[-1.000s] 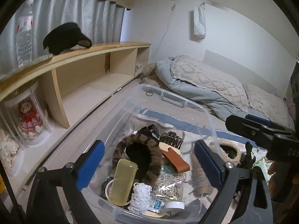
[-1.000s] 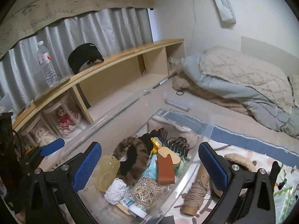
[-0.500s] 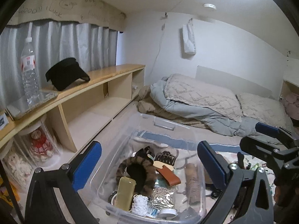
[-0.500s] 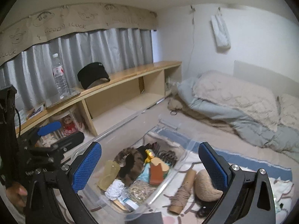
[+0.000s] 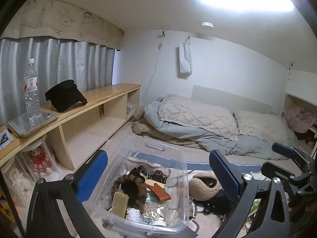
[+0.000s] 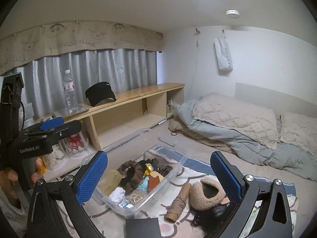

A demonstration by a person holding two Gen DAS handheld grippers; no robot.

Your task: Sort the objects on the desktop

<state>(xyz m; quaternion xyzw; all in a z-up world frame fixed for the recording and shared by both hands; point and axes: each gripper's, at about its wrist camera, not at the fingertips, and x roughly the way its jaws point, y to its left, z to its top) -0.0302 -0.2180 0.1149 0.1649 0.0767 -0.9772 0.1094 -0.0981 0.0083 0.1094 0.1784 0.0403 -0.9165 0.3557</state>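
Both grippers hang wide apart and empty above a patterned mat (image 6: pixel 178 221) on the floor: the left gripper (image 5: pixel 158 175) over a clear plastic bin (image 5: pixel 179 180), the right gripper (image 6: pixel 159 175) over the mat's middle. That bin sits on the mat and holds the sorted clutter: a leopard-print scrunchie (image 6: pixel 132 170), a brown leather tag (image 5: pixel 159 192), a yellowish case (image 5: pixel 119 201), hair claws (image 5: pixel 157 175) and a white lace roll (image 6: pixel 116 192). Just right of the bin, on the mat, lie a spool of brown twine (image 6: pixel 178 203) and a fuzzy beige earmuff (image 6: pixel 206 194) over something dark. Left of the bin runs a long wooden shelf (image 6: pixel 136 94), with dolls in clear cases (image 5: pixel 39 158) underneath, and a water bottle (image 6: pixel 69 91) and black visor (image 6: pixel 100 94) on top. Beyond the mat, a grey-blue quilt (image 6: pixel 233 130) lies rumpled on a low bed against the white wall. Grey curtains (image 6: pixel 111 69) hang behind the shelf under a doodled valance (image 6: pixel 79 39).
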